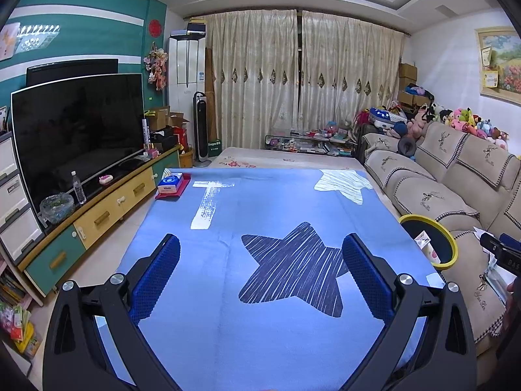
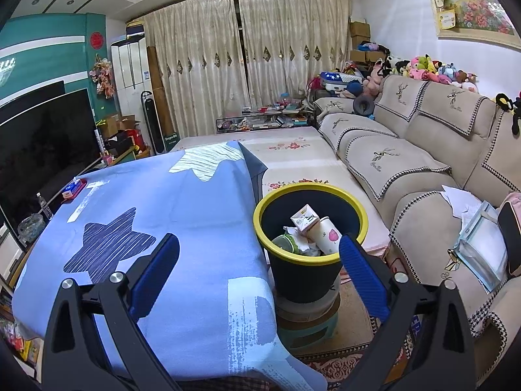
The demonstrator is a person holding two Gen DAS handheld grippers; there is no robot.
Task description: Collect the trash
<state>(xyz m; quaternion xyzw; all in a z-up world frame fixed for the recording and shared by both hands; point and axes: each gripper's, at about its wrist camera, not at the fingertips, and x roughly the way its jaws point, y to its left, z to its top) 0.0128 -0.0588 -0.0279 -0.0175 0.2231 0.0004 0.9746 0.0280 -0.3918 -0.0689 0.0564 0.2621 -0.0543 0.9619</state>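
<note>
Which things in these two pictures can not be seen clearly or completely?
- Trash bin, left wrist view: mostly cut off by the table edge.
- Bin's bottom, right wrist view: covered by the paper cup, carton and tissues.
- Tissue box, left wrist view: print too small to read.

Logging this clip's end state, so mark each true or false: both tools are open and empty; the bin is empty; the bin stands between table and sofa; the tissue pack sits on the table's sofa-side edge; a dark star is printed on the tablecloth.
1. Both tools are open and empty. True: the left tool and right tool hold nothing.
2. The bin is empty. False: the yellow-rimmed bin holds a paper cup, a small carton and crumpled paper.
3. The bin stands between table and sofa. True.
4. The tissue pack sits on the sofa-side edge. False: it is on the TV-side far corner.
5. A dark star is printed on the tablecloth. True.
</note>
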